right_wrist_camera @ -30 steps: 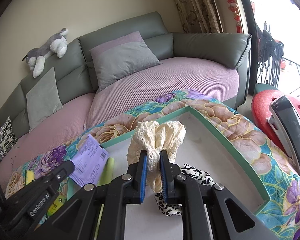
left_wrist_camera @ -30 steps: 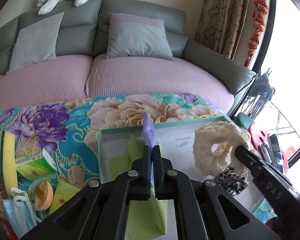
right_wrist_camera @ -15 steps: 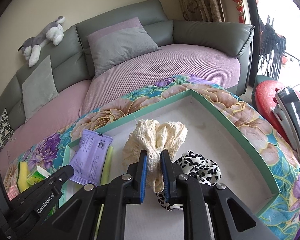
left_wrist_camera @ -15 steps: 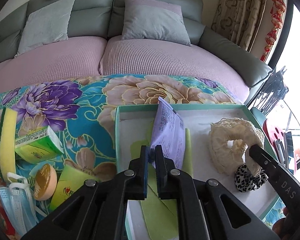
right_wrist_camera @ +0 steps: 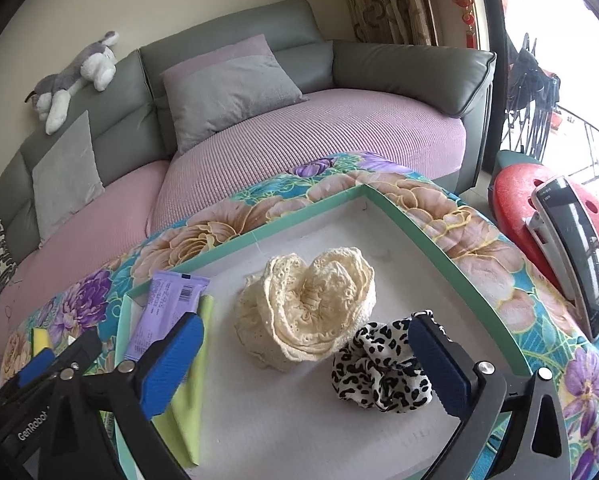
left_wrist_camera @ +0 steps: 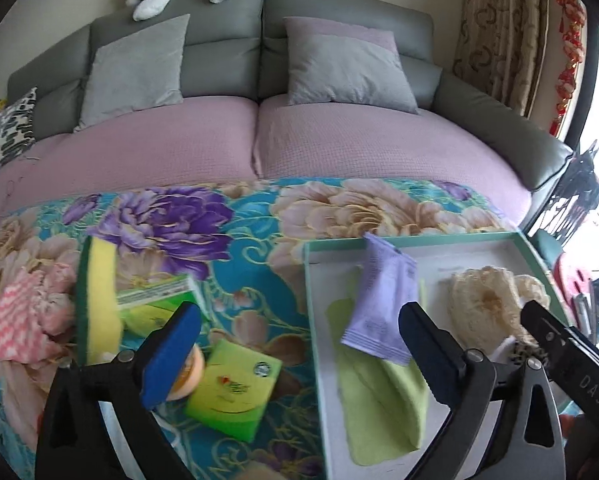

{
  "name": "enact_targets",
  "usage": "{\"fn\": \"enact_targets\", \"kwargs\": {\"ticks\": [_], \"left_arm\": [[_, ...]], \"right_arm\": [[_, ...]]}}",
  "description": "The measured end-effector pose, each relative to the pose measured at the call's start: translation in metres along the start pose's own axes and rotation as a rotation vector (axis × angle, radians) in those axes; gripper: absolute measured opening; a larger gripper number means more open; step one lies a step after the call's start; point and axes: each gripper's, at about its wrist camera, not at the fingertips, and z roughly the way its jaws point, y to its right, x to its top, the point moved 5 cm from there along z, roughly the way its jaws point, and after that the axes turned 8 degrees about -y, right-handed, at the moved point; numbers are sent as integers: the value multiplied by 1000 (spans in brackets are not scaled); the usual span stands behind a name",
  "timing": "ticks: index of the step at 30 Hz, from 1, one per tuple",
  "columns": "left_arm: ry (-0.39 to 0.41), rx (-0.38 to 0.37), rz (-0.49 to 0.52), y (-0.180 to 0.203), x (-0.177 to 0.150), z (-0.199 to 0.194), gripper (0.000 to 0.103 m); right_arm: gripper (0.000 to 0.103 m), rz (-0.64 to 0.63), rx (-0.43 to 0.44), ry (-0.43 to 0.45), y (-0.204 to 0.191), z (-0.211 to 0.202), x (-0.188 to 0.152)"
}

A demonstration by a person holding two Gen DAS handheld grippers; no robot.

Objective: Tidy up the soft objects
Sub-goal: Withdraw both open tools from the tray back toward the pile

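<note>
A green-rimmed white tray (right_wrist_camera: pixel 439 248) lies on the floral cloth. In it are a cream lace scrunchie (right_wrist_camera: pixel 311 304), a leopard-print scrunchie (right_wrist_camera: pixel 379 372), a lime cloth (right_wrist_camera: pixel 191 392) and a purple packet (right_wrist_camera: pixel 167 308). My right gripper (right_wrist_camera: pixel 305 364) hovers over the tray, its jaws opening wide. The cream scrunchie lies loose just beyond them, and nothing is pinched. My left gripper (left_wrist_camera: pixel 297 354) straddles the tray's left rim (left_wrist_camera: pixel 311 320), its jaws also opening. The purple packet (left_wrist_camera: pixel 383 308) rests free on the lime cloth (left_wrist_camera: pixel 379 392), by the right finger.
Left of the tray lie a yellow sponge (left_wrist_camera: pixel 97 304), a green box (left_wrist_camera: pixel 155 300), a green packet (left_wrist_camera: pixel 235 392), an orange round thing (left_wrist_camera: pixel 187 372) and a pink checked cloth (left_wrist_camera: pixel 15 320). A sofa (left_wrist_camera: pixel 259 148) stands behind. At the right a red stool (right_wrist_camera: pixel 511 200) carries a phone (right_wrist_camera: pixel 575 252).
Both grippers went from shut to wide open. The left one let go of the purple packet and swung left. The right one let go of the cream scrunchie, which now lies spread in the tray.
</note>
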Motion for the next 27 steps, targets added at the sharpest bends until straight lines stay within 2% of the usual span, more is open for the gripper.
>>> {"fn": "enact_targets", "kwargs": {"ticks": [2, 7, 14, 27], "left_arm": [[2, 19, -16, -7, 0, -1, 100], [20, 4, -68, -19, 2, -5, 100], [15, 13, -77, -23, -3, -11, 100], [23, 21, -87, -39, -24, -40, 100]], "right_arm": [[103, -11, -8, -1, -2, -1, 0], [103, -38, -21, -12, -6, 1, -1], [103, -71, -58, -7, -11, -2, -2], [103, -136, -32, 0, -34, -26, -18]]}}
